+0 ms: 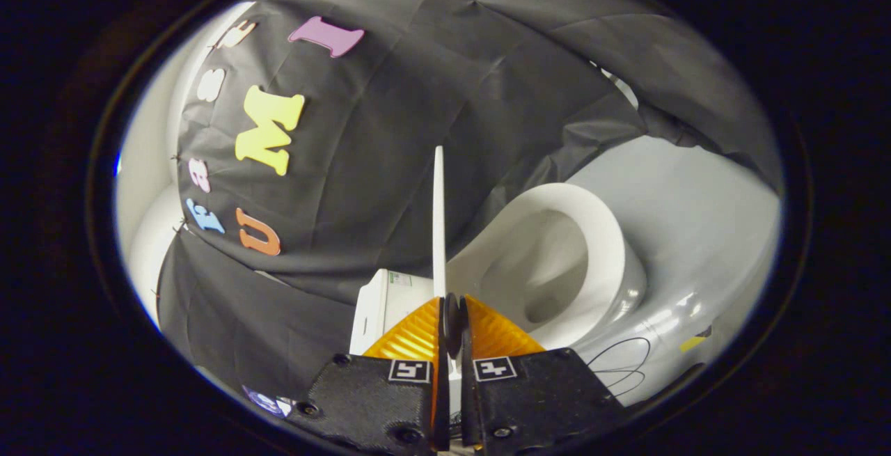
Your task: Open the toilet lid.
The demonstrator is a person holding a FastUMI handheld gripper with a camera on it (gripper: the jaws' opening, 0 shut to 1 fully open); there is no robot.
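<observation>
tank: white block seen left of the fingers, beyond them, partly covered by the black cloth wall.
lid: thin white panel seen edge-on, raised well off the bowl, running up from between the 2 fingers.
gripper: narrowed to a slim gap, both fingers pinched on the lid's near edge.
seat: white ring exposed right of the lid, bowl open below.
floor: grey, beyond the seat.
progress: judged mostly done; lid is lifted clear of the seat, left is leaning it back by the tank and letting go.
</observation>
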